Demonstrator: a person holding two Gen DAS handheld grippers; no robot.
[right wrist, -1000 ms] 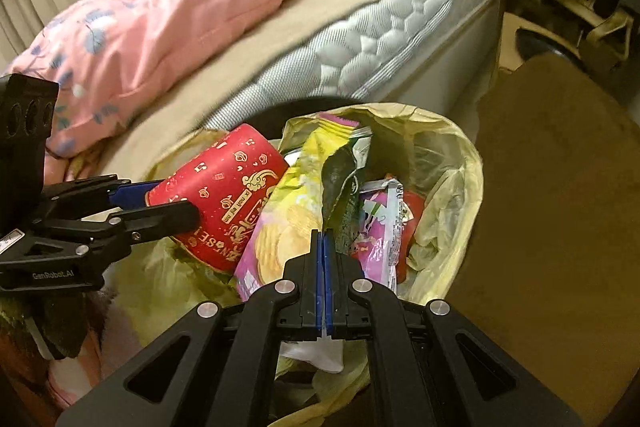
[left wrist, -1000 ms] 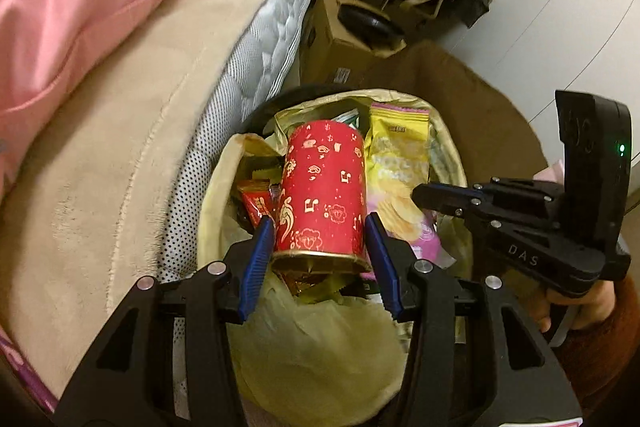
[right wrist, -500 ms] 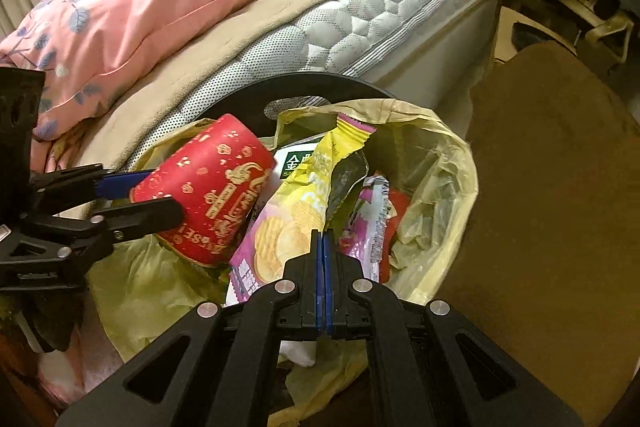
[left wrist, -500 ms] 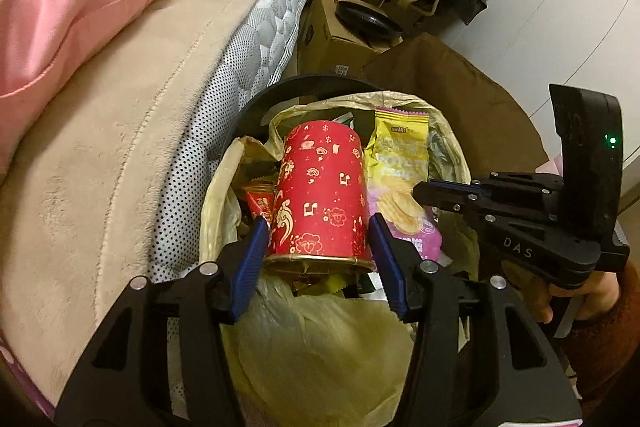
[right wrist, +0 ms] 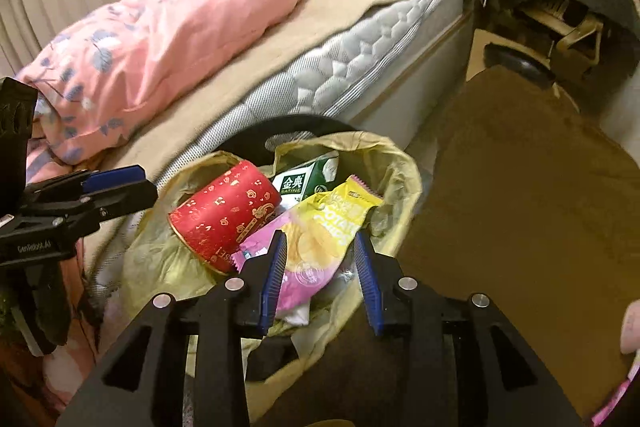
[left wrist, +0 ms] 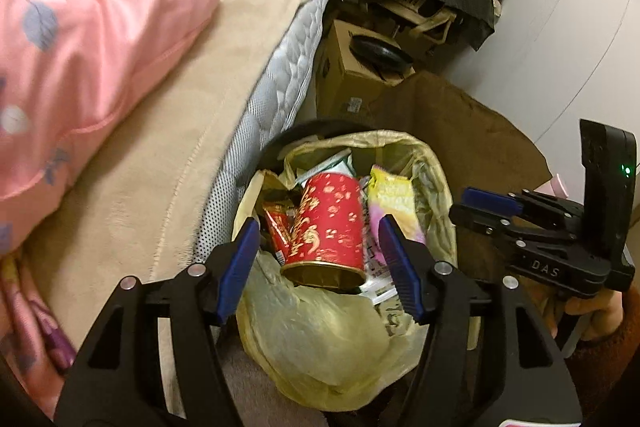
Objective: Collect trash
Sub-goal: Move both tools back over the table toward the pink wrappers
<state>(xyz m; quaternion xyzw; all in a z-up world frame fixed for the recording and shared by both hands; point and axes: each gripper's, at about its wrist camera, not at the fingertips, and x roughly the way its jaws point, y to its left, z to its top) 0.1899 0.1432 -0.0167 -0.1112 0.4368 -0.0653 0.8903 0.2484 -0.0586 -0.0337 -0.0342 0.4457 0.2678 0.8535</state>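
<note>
here the yellow-lined trash bin [left wrist: 424,163] is standing just beside the bed's quilted mattress [left wrist: 276,83], and everything else is lying in relation to it. the red gold-printed can [left wrist: 328,227] is lying tilted inside the bin, open gold rim toward the near side, touching no pad. the left gripper [left wrist: 320,263] is hanging over the bin's near edge, its jaws having just been opening and now standing spread, the can showing between them but clear of both blue pads [left wrist: 236,267]. the right gripper [right wrist: 320,267] is hovering over the bin's near right side, its jaws also having just been opening, parted, with nothing pinched. the yellow-and-pink potato chips bag [right wrist: 324,235] is lying in the bin right of the can, against it. a green-and-white satine carton [right wrist: 308,179] is sitting at the bin's far side.
</note>
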